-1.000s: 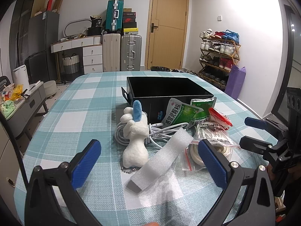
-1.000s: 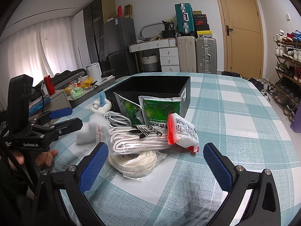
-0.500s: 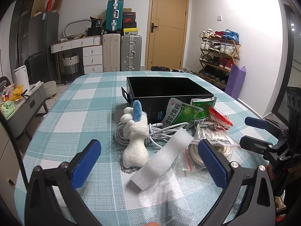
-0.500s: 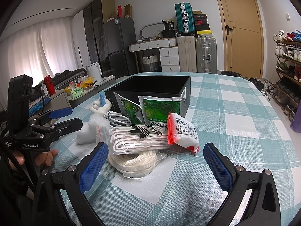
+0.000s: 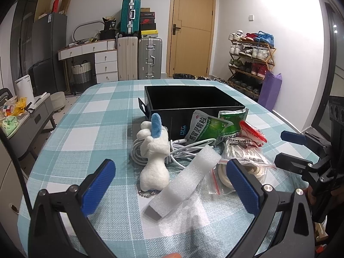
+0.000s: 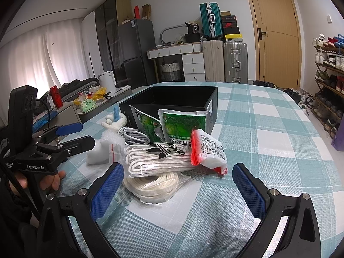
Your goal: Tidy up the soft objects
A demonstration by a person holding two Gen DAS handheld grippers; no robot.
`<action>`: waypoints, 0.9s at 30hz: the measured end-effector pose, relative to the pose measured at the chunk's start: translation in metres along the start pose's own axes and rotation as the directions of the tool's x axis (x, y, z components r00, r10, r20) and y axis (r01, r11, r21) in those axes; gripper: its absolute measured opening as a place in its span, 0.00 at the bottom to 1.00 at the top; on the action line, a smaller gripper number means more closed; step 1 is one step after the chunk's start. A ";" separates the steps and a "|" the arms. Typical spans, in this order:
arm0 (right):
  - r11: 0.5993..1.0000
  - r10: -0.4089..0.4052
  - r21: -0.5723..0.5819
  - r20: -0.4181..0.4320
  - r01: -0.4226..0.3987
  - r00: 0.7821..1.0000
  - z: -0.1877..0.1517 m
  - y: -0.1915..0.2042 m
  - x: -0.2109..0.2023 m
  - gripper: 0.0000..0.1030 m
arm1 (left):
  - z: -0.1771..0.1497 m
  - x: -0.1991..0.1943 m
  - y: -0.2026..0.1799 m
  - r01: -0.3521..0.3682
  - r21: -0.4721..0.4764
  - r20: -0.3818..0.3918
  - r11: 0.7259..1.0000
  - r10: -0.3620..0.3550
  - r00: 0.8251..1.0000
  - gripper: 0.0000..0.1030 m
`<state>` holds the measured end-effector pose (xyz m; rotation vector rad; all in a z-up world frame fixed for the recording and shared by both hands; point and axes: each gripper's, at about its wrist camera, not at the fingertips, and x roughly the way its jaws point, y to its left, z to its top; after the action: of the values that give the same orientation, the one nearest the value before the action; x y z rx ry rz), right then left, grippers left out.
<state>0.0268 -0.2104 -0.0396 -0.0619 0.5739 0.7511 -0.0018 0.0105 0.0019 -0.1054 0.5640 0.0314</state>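
both grippers, left gripper (image 5: 169,180) and right gripper (image 6: 178,182), hover with jaws spread wide, holding nothing. plush toy (image 5: 153,161) lies on the surface near the black box (image 5: 189,101): light, squashy; best pinched across its body.

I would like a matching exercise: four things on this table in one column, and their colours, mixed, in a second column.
Things:
1. storage box
2. plush toy's ear
3. medicine sachet
4. foam strip

Colours:
A. green
B. white
C. black
D. blue

Pairs: 1-C, 2-D, 3-A, 4-B
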 end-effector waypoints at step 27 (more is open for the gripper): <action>0.996 -0.090 -0.016 -0.062 0.090 0.994 0.035 -0.031 0.003 1.00 | 0.035 0.006 -0.003 -0.004 0.041 0.027 0.999 0.003 1.000 1.00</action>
<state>0.0652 -0.2232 -0.0163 -0.1229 0.6225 0.6670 0.0222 0.0117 0.0276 -0.0638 0.5376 0.0242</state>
